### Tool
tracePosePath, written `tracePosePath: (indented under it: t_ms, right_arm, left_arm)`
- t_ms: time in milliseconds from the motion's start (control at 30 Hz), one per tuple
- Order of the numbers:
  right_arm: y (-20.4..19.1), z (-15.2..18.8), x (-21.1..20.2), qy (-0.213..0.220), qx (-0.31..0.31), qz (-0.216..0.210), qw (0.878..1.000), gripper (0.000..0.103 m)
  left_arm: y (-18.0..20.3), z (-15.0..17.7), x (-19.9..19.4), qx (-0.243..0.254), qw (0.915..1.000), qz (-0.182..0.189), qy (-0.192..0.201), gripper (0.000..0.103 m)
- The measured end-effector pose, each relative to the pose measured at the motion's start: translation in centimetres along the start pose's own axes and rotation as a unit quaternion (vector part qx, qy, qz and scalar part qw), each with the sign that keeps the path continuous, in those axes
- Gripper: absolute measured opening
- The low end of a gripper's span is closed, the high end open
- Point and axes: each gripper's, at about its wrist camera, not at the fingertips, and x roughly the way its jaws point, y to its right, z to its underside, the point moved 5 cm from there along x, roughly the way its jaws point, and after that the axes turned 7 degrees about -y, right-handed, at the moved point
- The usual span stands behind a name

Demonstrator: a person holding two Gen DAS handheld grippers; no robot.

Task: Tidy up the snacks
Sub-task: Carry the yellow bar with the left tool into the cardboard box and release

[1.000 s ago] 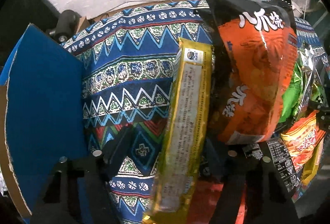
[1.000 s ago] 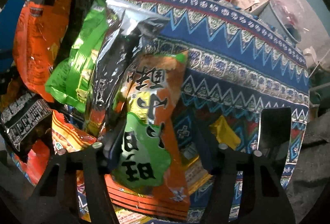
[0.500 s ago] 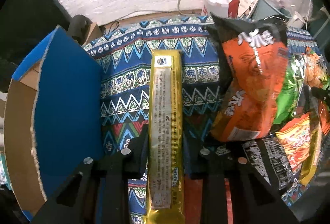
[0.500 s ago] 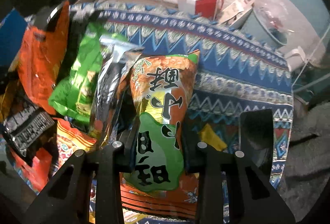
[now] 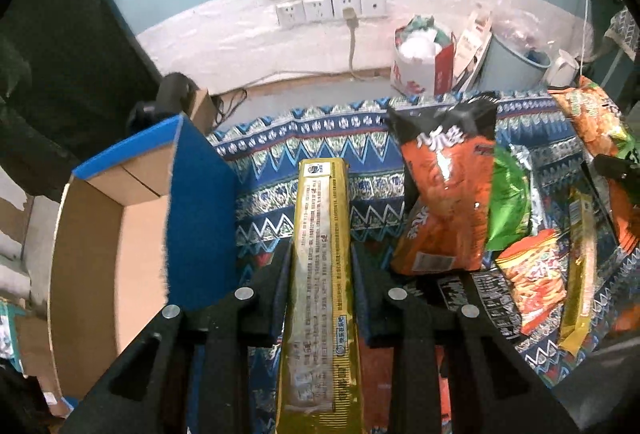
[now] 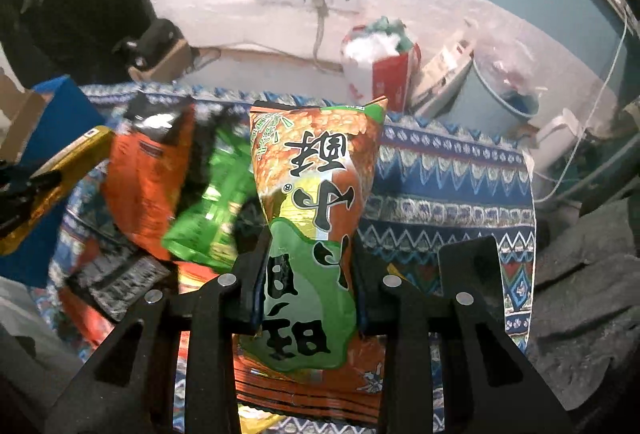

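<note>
My left gripper [image 5: 320, 258] is shut on a long yellow snack packet [image 5: 320, 234], held up off the patterned cloth [image 5: 272, 190]. My right gripper [image 6: 308, 258] is shut on an orange-and-green snack bag [image 6: 316, 194], also lifted. In the right wrist view the yellow snack packet [image 6: 60, 174] shows at the far left. The remaining pile lies on the cloth: an orange-and-black bag [image 5: 444, 202], a green bag [image 5: 508, 202], a black packet [image 5: 480, 298] and a thin yellow stick packet [image 5: 580, 262].
An open cardboard box [image 5: 104, 234] with a blue flap [image 5: 196, 218] stands left of the cloth. Behind the table are wall sockets [image 5: 332, 10], a red-and-white bag [image 5: 424, 62], a grey-blue bin [image 5: 516, 62] and a white kettle [image 5: 564, 70]. A black chair [image 6: 468, 266] stands at right.
Both grippers closed on their packets, the left on the yellow packet, the right on the orange-and-green bag, and rose, lifting them off the pile. Both views tilted up, showing more wall.
</note>
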Motion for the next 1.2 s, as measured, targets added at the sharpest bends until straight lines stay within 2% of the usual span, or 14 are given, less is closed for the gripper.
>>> tracePosePath:
  t_ms: [267,633,1200]
  right_arm:
    - [-3.5,-0.5,-2.0,0.021,-0.024,-0.022,0.999,0.031]
    - [-8.1,-2.1,-3.8,0.041,-0.049,-0.053,0.997,0.031]
    - [-18.3,-5.6,-3.6,0.046,-0.113,-0.1,0.988,0.031]
  left_arm:
    - [-1.1,0.2,-3.5,-0.009,0.999,-0.003,0.044,0.029]
    - [-4.5,1.3,-7.7,-0.041,0.9949,-0.007,0.092,0.029]
    - [-11.8,4.3,-8.5,-0.112,0.9885,-0.02,0.1,0.029]
